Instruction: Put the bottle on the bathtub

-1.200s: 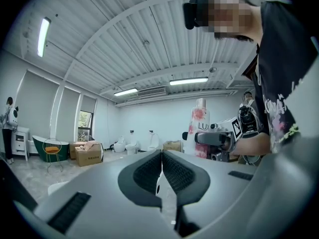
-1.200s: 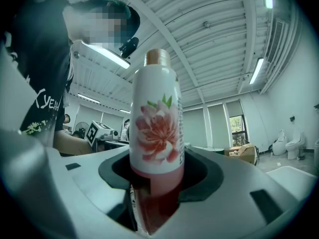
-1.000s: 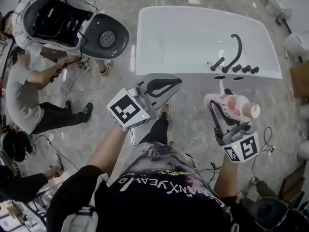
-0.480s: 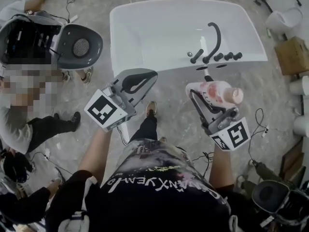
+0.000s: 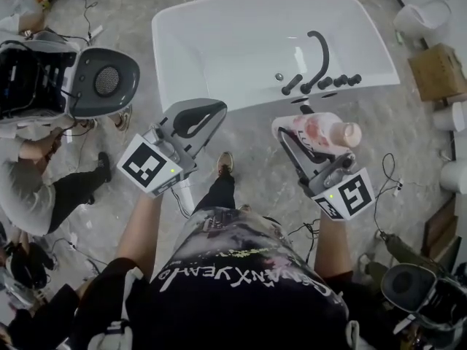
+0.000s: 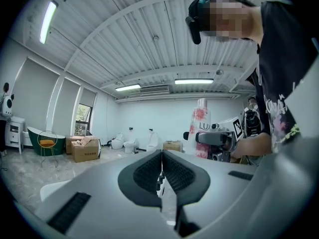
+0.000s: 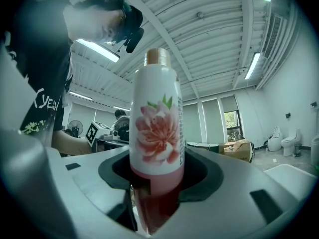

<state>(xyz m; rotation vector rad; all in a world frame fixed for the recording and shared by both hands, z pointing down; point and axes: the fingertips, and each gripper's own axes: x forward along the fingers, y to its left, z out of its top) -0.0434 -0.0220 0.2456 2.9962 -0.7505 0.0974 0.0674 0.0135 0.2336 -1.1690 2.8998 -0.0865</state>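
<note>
Right gripper [image 5: 303, 126] is clamped on the bottle [image 5: 321, 131], pads pressing its lower body from both sides. In the right gripper view the bottle stands up btwn the jaws, base sunk in the throat, white label w/ pink flower facing the camera, tan cap on top. In the head view it lies sideways across the jaws, cap toward pic right, held in the air over the floor [image 5: 255, 144]. It sits just short of the bathtub [image 5: 219, 20] near rim, right below the black faucet [image 5: 319, 49] and knobs (prob. not touching the rim, hard to judge from straight above). Left gripper [image 5: 195, 117] is alongside, well apart from the bottle, jaws together w/ nothing btwn them, tips near the bathtub's near edge.
</note>
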